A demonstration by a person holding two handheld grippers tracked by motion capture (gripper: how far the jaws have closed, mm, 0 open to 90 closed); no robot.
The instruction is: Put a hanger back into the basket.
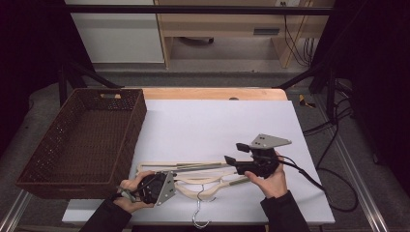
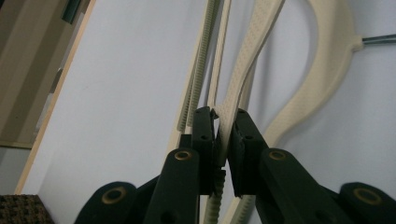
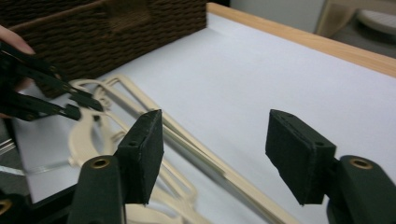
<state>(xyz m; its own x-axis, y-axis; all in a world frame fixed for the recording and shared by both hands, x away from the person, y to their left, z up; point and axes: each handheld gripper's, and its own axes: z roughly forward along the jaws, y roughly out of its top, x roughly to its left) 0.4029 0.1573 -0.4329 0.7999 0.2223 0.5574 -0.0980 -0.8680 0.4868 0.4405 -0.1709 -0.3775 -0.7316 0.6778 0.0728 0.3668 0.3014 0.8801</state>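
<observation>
A cream hanger (image 2: pixel 243 88), lying on the white table (image 1: pixel 217 121) beside the wicker basket (image 1: pixel 82 140), was clamped by the left gripper (image 2: pixel 227 128); the right gripper (image 3: pixel 215 154) was held wide apart, empty, above it.

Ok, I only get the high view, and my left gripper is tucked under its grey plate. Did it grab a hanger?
Observer: Yes. In the left gripper view, the left gripper is pinched shut on the bumpy arm of a cream hanger.
Operator: And my other one, is it holding anything?
Observer: No. In the right gripper view, the right gripper stands open with nothing between its pads. The hanger pile lies beyond them on the white table.
</observation>
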